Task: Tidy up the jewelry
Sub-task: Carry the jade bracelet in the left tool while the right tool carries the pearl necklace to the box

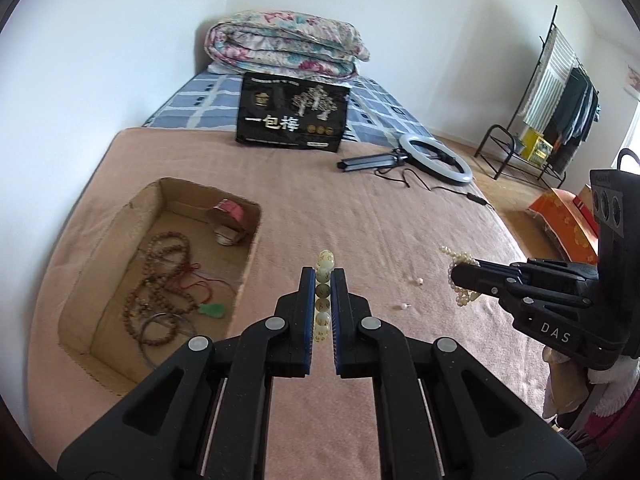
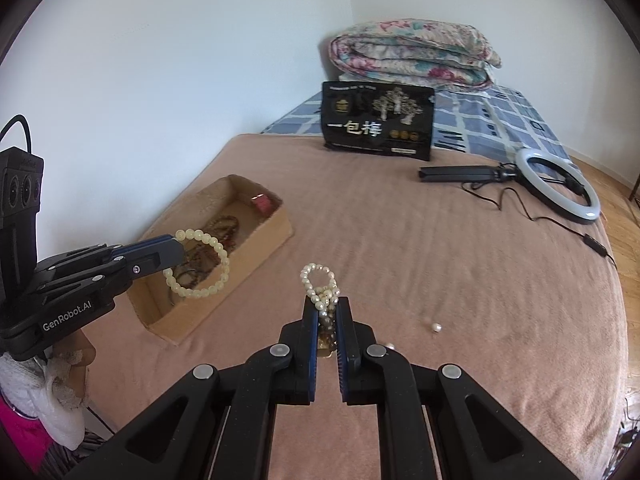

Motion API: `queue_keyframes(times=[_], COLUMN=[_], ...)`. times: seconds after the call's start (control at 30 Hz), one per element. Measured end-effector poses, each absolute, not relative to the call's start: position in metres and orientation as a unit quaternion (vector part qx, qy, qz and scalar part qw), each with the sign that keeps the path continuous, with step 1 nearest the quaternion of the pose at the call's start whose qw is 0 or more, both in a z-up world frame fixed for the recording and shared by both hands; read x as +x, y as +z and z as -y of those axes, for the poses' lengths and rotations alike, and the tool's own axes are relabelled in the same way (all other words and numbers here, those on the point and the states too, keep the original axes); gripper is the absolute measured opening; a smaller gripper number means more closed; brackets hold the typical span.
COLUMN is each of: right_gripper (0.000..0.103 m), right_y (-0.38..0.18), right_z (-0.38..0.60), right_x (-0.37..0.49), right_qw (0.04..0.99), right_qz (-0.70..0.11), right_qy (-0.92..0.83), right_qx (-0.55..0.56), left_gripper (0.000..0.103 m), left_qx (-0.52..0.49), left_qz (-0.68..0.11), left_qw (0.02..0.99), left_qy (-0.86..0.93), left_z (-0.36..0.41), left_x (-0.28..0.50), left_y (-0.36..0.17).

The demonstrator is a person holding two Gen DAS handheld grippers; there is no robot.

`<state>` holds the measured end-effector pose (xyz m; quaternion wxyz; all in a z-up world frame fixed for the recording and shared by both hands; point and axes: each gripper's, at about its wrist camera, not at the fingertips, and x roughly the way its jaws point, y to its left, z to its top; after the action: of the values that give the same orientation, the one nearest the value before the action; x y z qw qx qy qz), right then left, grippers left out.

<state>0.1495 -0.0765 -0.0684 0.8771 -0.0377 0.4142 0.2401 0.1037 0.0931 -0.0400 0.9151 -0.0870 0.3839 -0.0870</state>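
My left gripper is shut on a pale yellow bead bracelet, held above the pink blanket; in the right wrist view the left gripper shows with the bracelet hanging as a ring over the box. My right gripper is shut on a white pearl strand; in the left wrist view the right gripper and its pearls are at the right. The open cardboard box holds brown bead necklaces, a green pendant and a pink item.
Two loose pearls lie on the blanket near my right gripper. A black printed bag, a ring light with stand and cable and a folded floral quilt lie further back. A clothes rack stands right of the bed.
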Motion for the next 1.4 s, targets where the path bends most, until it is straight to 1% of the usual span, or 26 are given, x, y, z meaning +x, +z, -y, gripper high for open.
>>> queue_keyframes(times=[0.4, 0.8, 1.4], right_gripper=[0.005, 0.006, 0.006], right_y=[-0.078, -0.094, -0.132], right_z=[0.01, -0.048, -0.098], right_x=[0.154, 0.161, 0.179], right_qw=[0.864, 0.85, 0.832], right_qz=[-0.413, -0.416, -0.436], right_qy=[0.284, 0.318, 0.335], right_qx=[-0.043, -0.062, -0.078], left_gripper=[0.005, 0.005, 0.005], left_qx=[-0.112, -0.125, -0.128], left_qz=[-0.382, -0.395, -0.434], left_qw=[0.917, 0.91, 0.891], left_qy=[-0.037, 0.007, 0.039], left_z=[-0.157, -0.205, -0.235], left_x=[0.091, 0.084, 0.089], left_y=[-0.043, -0.06, -0.094])
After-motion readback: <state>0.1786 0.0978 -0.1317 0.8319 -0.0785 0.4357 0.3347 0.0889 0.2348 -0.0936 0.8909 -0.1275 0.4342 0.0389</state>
